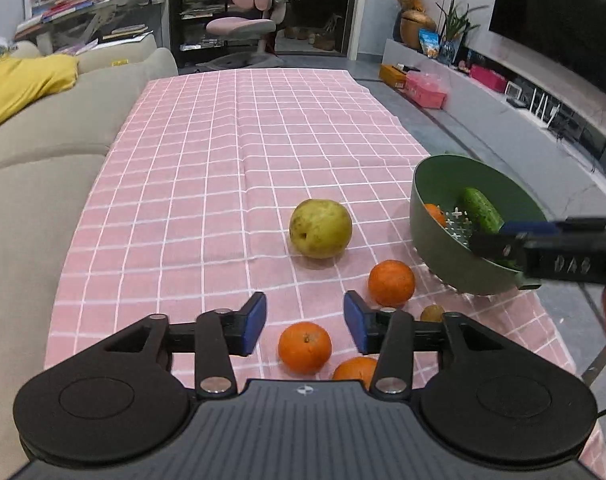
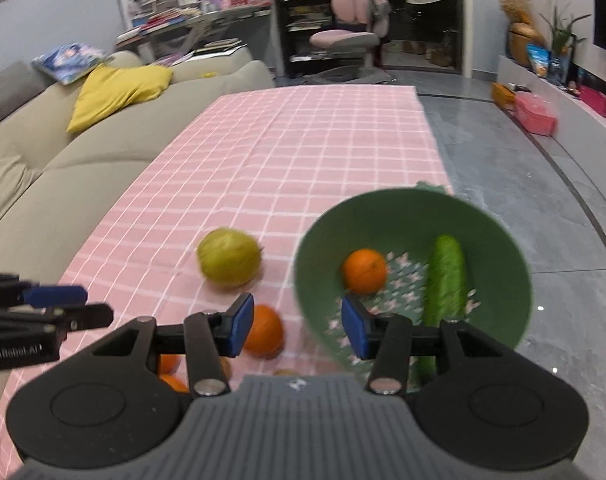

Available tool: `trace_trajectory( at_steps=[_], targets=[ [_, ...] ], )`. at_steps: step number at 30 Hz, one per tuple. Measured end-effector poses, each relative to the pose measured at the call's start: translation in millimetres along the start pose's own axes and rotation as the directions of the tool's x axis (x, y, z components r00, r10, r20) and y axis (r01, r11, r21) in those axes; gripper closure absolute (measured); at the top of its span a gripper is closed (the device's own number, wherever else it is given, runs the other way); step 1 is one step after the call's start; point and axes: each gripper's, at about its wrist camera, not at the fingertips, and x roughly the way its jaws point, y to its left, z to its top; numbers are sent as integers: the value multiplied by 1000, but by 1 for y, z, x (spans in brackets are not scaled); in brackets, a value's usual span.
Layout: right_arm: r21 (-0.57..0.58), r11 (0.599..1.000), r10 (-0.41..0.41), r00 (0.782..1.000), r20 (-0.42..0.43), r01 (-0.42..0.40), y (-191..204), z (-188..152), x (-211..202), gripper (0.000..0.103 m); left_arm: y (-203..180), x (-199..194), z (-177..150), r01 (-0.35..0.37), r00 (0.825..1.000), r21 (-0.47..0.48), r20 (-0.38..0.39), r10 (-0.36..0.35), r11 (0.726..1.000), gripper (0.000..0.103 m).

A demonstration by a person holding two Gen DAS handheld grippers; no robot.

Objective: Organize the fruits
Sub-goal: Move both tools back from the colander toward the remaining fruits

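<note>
Jaws parted and empty, left gripper [image 1: 305,322] lines up over a loose orange [image 1: 304,347], while the right gripper [image 2: 297,330], also open and empty, hovers at the green bowl [image 2: 503,240] collecting fruit.

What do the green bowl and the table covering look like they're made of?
Green bowl: probably matte plastic; its colour is even, the wall smooth and moulded, and the base has cross-shaped drain holes. Table covering: apparently woven fabric, pink with a white grid; it shows soft creases and fold lines and has no shine.
</note>
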Motion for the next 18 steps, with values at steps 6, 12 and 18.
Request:
trace_trajectory(
  at_steps=[6,12,18],
  targets=[
    [-27,999,25,998,-61,-27,20,-16,7,57,4,4,-15,-16,999,-1,-45,16,1000,44],
    [-50,998,23,994,-106,-28,31,-29,21,57,-8,5,-22,32,997,16,-73,-31,999,44],
    [-21,1000,12,987,-163,-16,26,-35,40,57,-26,12,-32,11,997,136,-81,0,991,44]
  ],
)
